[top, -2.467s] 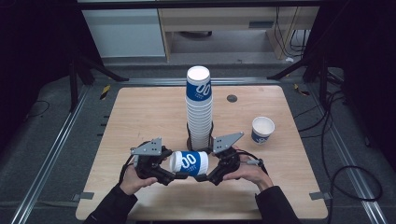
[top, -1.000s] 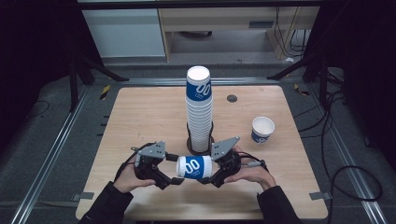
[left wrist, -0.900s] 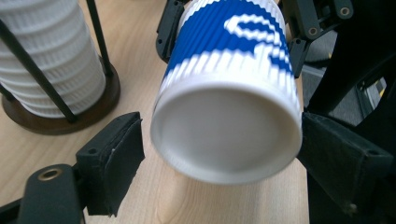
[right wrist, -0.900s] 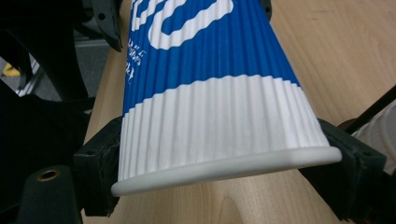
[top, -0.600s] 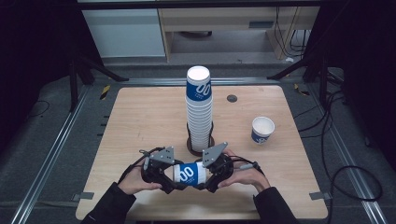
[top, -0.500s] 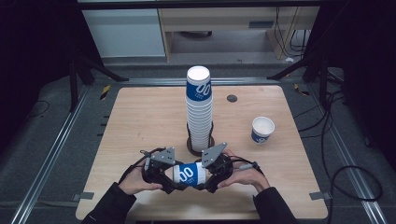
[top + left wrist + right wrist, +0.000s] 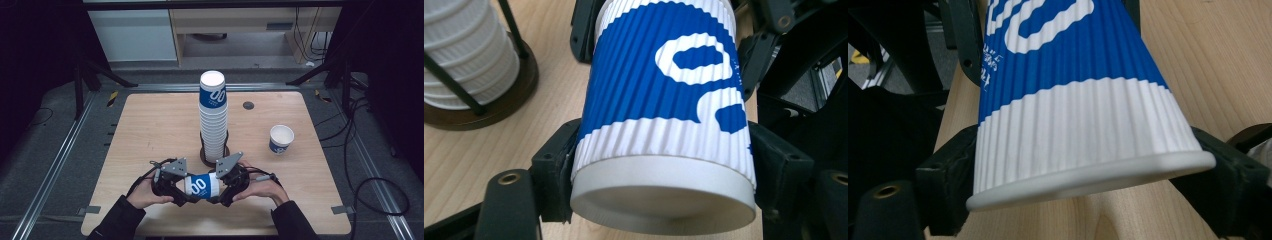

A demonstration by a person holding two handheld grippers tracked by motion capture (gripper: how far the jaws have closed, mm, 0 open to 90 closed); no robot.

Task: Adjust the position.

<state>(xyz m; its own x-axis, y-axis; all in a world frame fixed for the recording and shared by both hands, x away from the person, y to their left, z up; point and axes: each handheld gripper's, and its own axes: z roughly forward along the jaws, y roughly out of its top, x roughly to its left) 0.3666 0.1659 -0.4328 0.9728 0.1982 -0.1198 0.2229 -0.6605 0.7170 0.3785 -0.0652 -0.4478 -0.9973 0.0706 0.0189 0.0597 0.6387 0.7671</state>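
Pale wood table [image 7: 150, 130] w/ dark floor and metal rails around it. We see a tall stack of ribbed blue-and-white paper cups [image 7: 213, 117] standing upright in a dark round holder [image 7: 204, 156] near the table's middle, and a single cup [image 7: 281, 139] upright, mouth up, well off to the right of the stack.

Near the front edge, just in front of the holder, we hold a blue-and-white cup [image 7: 200, 185] lying on its side between both tools. Left gripper [image 7: 181, 191] clamps one end: in the left gripper view its black jaws press on both sides of the cup [image 7: 664, 120] close to the flat bottom end. Right gripper [image 7: 223, 192] clamps the other end: in the right gripper view its jaws sit against both sides of the cup [image 7: 1078, 100] just by the rolled rim. Both grippers' jaws are thus narrowed onto the same cup, approx. level w/ each other. We can't tell if the cup touches the table.
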